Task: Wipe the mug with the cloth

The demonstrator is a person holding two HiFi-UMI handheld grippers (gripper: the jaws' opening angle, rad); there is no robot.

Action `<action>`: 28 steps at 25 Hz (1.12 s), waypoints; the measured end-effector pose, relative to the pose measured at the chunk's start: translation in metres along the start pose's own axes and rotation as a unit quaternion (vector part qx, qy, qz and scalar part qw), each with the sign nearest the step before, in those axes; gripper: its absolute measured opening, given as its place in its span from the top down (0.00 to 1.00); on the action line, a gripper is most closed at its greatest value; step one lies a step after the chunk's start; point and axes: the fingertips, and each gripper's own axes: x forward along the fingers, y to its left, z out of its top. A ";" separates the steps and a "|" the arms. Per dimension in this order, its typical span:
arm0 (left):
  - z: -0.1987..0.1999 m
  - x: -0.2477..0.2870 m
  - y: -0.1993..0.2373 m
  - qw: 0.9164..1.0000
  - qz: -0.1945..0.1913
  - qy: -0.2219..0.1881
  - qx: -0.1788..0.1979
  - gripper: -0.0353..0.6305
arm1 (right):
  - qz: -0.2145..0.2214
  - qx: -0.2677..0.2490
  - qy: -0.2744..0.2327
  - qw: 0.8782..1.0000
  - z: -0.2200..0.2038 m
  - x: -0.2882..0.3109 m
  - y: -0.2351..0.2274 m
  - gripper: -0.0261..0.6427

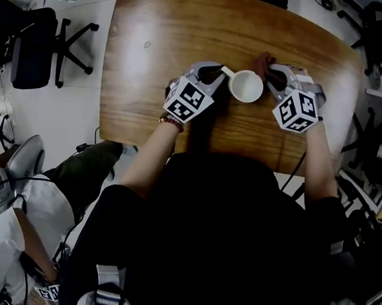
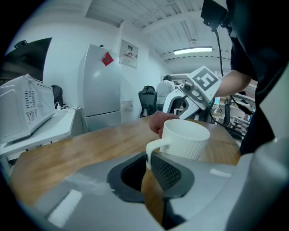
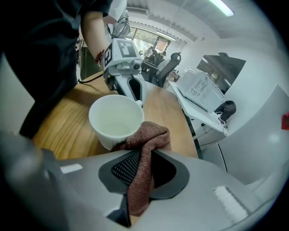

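Mug point(image 1: 246, 86) handle in L gripper point(image 1: 220, 73); R gripper point(image 1: 272, 75) angled down, cloth point(image 1: 263, 61) against rim.

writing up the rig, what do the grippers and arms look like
Left gripper and right gripper: light grey bodies, dark mesh-textured pads, each carrying a white cube with black square markers. Black short sleeves; red beaded bracelet on the left wrist.
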 end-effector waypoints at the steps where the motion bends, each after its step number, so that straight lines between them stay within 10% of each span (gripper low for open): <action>1: 0.001 -0.001 0.000 1.000 0.001 0.001 0.001 0.89 | 0.000 0.001 0.004 1.000 -0.001 0.006 0.002 0.87; 28: -0.020 -0.034 -0.011 0.995 0.033 0.020 -0.087 0.86 | -0.048 0.211 0.007 0.976 -0.011 0.021 0.031 0.87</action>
